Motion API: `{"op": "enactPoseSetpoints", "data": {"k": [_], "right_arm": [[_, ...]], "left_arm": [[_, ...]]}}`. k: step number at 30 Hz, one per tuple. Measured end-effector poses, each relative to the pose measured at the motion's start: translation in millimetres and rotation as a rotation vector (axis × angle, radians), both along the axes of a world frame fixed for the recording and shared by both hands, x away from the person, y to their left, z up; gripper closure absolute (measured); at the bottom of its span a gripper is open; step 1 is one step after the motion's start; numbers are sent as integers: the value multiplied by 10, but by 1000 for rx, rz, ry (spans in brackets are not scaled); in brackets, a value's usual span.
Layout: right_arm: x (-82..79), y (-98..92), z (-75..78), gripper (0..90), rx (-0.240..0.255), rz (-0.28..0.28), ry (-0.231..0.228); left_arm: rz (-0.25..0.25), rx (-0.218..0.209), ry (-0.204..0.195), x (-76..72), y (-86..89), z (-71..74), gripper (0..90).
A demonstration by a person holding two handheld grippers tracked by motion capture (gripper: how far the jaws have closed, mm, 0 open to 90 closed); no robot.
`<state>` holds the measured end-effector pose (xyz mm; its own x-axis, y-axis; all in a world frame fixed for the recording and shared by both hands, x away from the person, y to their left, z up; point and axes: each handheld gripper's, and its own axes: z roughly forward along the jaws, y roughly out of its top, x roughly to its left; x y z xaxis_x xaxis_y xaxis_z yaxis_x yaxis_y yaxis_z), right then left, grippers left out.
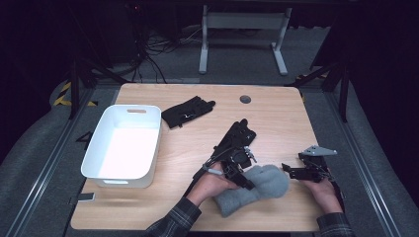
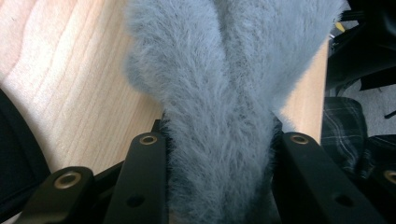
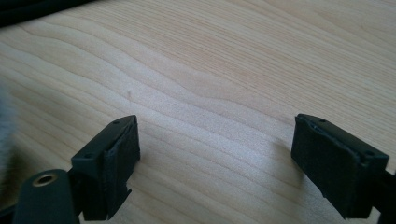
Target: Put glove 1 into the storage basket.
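Between the left gripper (image 1: 245, 183) and the right gripper (image 1: 286, 169), seen from above, a grey fluffy glove (image 1: 257, 187) lies on the wooden worktop (image 1: 276, 118); a white bin (image 1: 123, 145) and a black glove (image 1: 188, 111) sit beyond the left one. Close in on the left gripper (image 2: 219, 154), its part-closed jaws pinch the fur (image 2: 219, 93); a deeper, firmer bite seems wise before lifting. By the right gripper (image 3: 215, 154), jaws gape, empty over bare wood (image 3: 210, 70).

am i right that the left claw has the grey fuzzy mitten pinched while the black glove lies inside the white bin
Not quite. The left claw does pinch the grey fuzzy mitten, but the black glove lies on the table beside the white bin, not inside it. The high view shows this.
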<state>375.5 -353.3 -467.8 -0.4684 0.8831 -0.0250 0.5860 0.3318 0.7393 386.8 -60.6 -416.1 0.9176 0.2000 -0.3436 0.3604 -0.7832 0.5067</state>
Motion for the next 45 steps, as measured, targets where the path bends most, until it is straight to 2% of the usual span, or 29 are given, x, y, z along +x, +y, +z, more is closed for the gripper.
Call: {"op": "enactPoseSetpoints", "data": {"k": [4, 6, 9, 10, 15, 24, 28, 30, 34, 35, 38, 41, 45], "right_arm": [[0, 0, 0, 159, 0, 0, 0], [0, 0, 0, 159, 0, 0, 0], [0, 0, 0, 159, 0, 0, 0], [0, 0, 0, 158, 0, 0, 0], [0, 1, 0, 158, 0, 0, 0], [-1, 2, 0, 157, -2, -1, 0], [-1, 2, 1, 157, -2, -1, 0], [0, 2, 0, 157, -1, 0, 0], [-1, 2, 0, 157, -3, -1, 0], [-1, 2, 0, 157, -2, -1, 0], [0, 2, 0, 157, -1, 0, 0], [-1, 2, 0, 157, -2, -1, 0], [-1, 2, 0, 157, -2, -1, 0]], "left_arm": [[0, -11, -8, -2, 35, 87, 668], [7, -32, -31, 3, 93, 205, 668], [13, -40, -44, 10, 135, 270, 668], [24, -38, -47, 20, 184, 335, 668], [40, -51, -64, 52, 282, 442, 668], [102, -77, -97, 137, 551, 678, 668], [140, -91, -124, 184, 723, 834, 668], [145, -95, -126, 192, 750, 858, 668], [193, -99, -152, 246, 958, 1015, 669], [193, -99, -152, 246, 958, 1015, 669], [236, -109, -163, 284, 1131, 1121, 669], [254, -109, -171, 303, 1218, 1173, 669], [302, -110, -186, 340, 1450, 1285, 669]]}}
